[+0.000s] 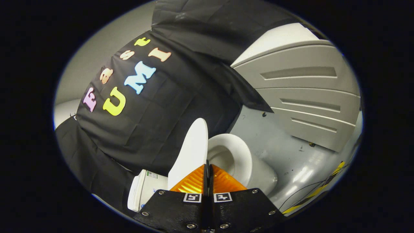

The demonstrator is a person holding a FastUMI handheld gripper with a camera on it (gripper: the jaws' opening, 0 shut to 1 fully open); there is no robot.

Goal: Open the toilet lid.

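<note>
so the lid (pixel 191 152) is already standing up off the bowl (pixel 237 157), long axis running straight away from the tongs (pixel 208 168), just ahead and a bit left of them. tongs are pressed together on nothing. looks basically open to me, maybe just back off

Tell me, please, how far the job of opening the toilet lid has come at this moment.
Done, it seems: the toilet lid stands raised, away from the bowl, whose opening is uncovered. In hand: nothing, as the hand-held gripper has its fingers closed together just before the lid's edge, with nothing seen between them. Left: perhaps only drawing back; whether the lid rests against the tank I cannot tell.
</note>
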